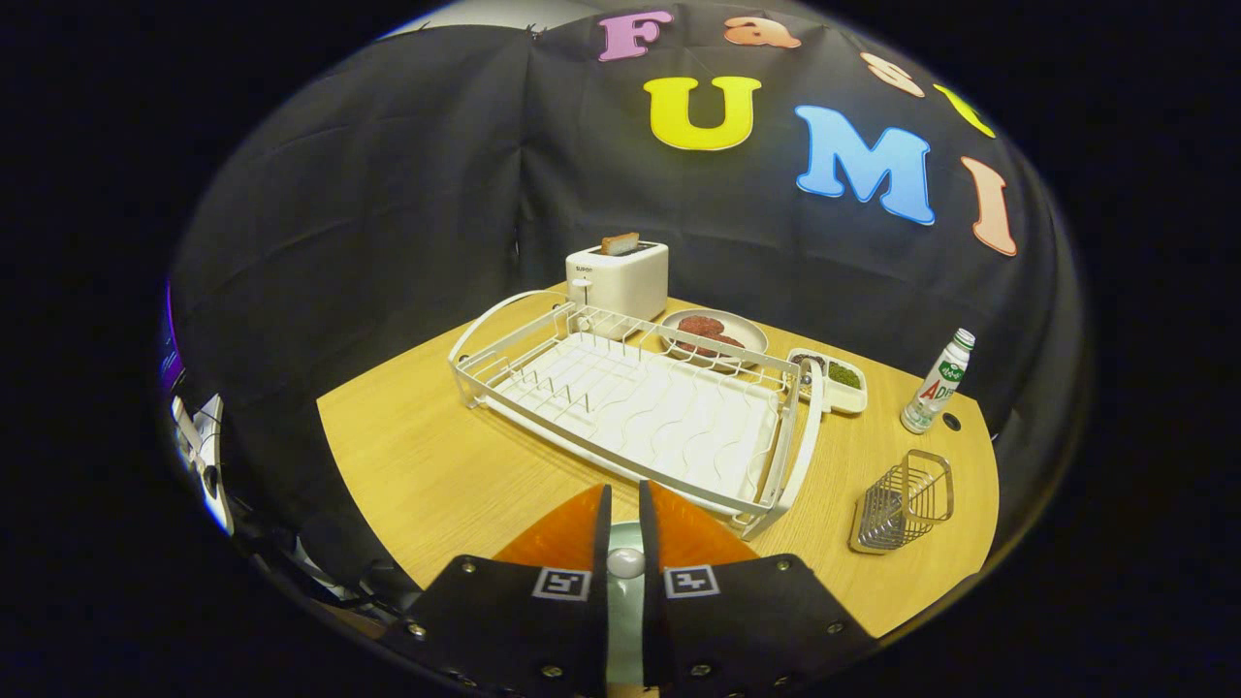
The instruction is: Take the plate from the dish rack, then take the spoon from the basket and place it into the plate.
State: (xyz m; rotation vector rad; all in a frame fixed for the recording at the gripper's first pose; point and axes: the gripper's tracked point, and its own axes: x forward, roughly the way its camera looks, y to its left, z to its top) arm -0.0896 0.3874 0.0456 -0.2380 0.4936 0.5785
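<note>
My gripper [625, 528] is at the near edge of the table, its fingers close together on a small white rounded piece, the spoon [625, 561]. Right under the fingers lies the pale green plate [625, 630], seen through the narrow gap between them; most of it is hidden by the gripper. The white wire dish rack [543, 412] lies just beyond the fingertips with nothing in it. The wire basket [904, 502] stands to the right of the fingers, near the table's right edge, with nothing in it.
A white toaster [620, 276] with a slice of bread stands behind the rack. A plate with dark food [747, 334] and a small divided dish [853, 397] sit at the rack's far right. A bottle [938, 393] stands beyond the basket.
</note>
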